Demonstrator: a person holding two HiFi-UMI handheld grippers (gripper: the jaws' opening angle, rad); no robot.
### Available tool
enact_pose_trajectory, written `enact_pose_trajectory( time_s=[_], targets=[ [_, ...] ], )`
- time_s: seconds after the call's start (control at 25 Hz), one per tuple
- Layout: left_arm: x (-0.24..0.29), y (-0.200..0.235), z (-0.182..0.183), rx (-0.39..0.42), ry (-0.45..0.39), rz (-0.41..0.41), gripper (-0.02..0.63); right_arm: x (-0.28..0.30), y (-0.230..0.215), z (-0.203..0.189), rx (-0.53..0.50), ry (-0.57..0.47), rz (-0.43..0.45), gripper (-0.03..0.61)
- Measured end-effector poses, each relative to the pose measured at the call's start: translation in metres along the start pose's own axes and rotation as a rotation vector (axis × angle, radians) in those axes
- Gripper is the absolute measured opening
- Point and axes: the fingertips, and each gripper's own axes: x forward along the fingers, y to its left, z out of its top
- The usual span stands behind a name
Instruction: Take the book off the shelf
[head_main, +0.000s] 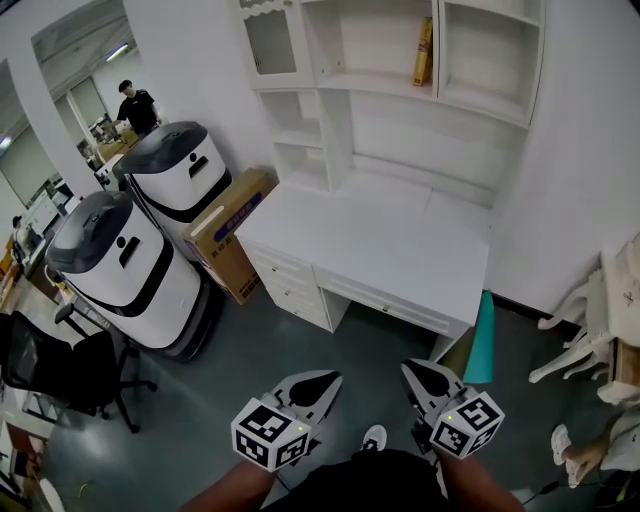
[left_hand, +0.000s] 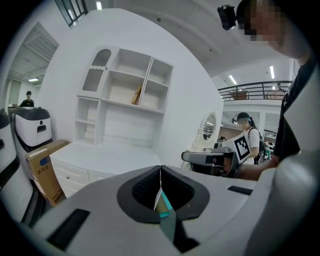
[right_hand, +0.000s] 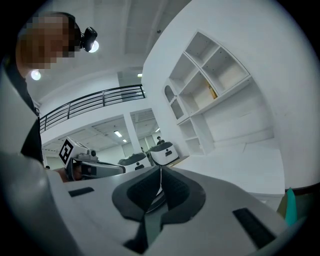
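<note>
A thin yellow book (head_main: 424, 52) stands leaning in the upper middle compartment of the white hutch shelf (head_main: 385, 85) over the white desk (head_main: 400, 262). It also shows small and far off in the left gripper view (left_hand: 136, 94) and in the right gripper view (right_hand: 212, 92). Both grippers hang low in front of the desk, well short of the shelf. My left gripper (head_main: 322, 380) is shut with nothing in it (left_hand: 160, 172). My right gripper (head_main: 417, 370) is likewise shut and empty (right_hand: 160, 172).
Two white rounded machines with dark tops (head_main: 125, 265) (head_main: 180, 170) and a cardboard box (head_main: 232, 232) stand left of the desk. A black office chair (head_main: 60, 370) is at the lower left. A teal board (head_main: 482, 340) leans at the desk's right corner; a white chair (head_main: 580, 335) stands further right.
</note>
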Motion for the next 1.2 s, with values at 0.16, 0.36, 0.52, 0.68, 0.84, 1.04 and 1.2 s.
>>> enact_pose_trajectory(
  time_s=[0.16, 0.36, 0.52, 0.68, 0.84, 1.04, 1.2],
  targets=[
    [0.025, 0.020, 0.014, 0.012, 0.006, 0.010, 0.011, 0.024, -0.023, 0.010, -0.006, 0.005, 0.016, 0.028],
    [0.052, 0.036, 0.030, 0.022, 0.000, 0.020, 0.011, 0.042, -0.047, 0.019, -0.007, 0.010, 0.029, 0.029],
    [0.064, 0.043, 0.033, 0.018, 0.000, 0.024, 0.011, 0.045, -0.058, 0.019, -0.007, 0.021, 0.028, 0.029],
    [0.071, 0.046, 0.029, 0.007, 0.008, 0.026, 0.011, 0.041, -0.067, 0.016, -0.002, 0.026, 0.016, 0.029],
    [0.079, 0.051, 0.031, 0.008, 0.008, 0.022, 0.011, 0.040, -0.074, 0.015, -0.001, 0.028, 0.005, 0.028],
    [0.094, 0.062, 0.042, 0.026, -0.006, 0.004, 0.011, 0.048, -0.084, 0.018, -0.002, 0.032, -0.013, 0.029],
    [0.105, 0.078, 0.058, 0.044, -0.037, -0.019, 0.011, 0.063, -0.092, 0.028, -0.014, 0.015, -0.039, 0.029]
  ],
)
